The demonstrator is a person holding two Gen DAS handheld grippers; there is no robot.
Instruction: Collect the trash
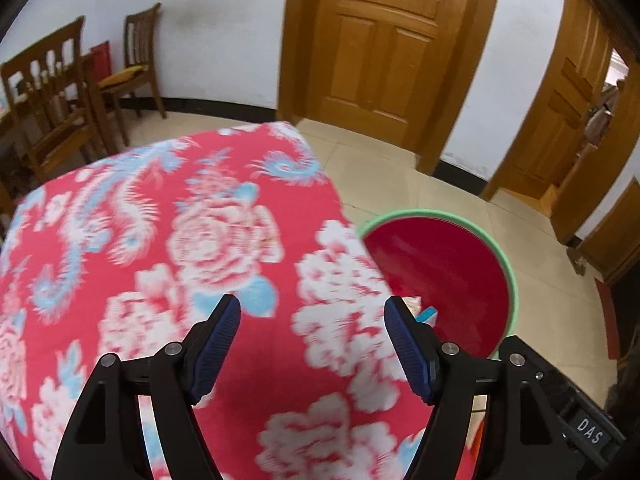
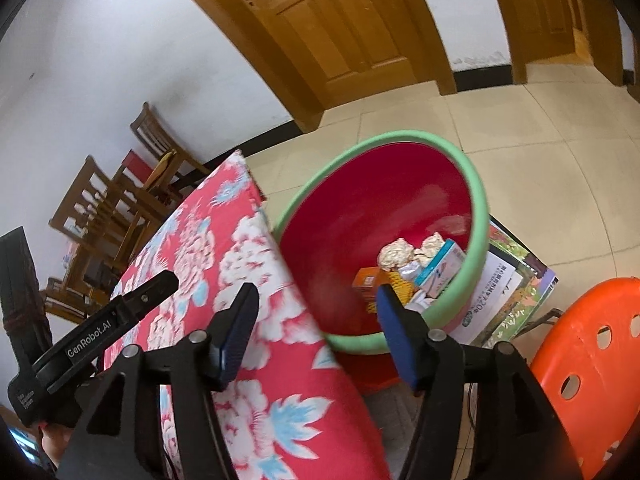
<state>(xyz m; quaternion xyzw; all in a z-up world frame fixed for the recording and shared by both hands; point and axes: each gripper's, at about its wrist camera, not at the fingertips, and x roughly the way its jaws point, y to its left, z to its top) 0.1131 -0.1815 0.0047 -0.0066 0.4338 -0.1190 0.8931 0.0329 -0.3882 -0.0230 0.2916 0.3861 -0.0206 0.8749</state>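
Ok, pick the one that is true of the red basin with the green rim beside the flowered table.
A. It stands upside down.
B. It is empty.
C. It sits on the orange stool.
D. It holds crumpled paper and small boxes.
D: in the right wrist view the basin stands open side up beside the table, with crumpled paper and small boxes lying at its bottom.

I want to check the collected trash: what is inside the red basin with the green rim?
In the red basin lie crumpled paper balls, an orange box and a light blue carton. The right gripper's finger covers whatever lies beneath them.
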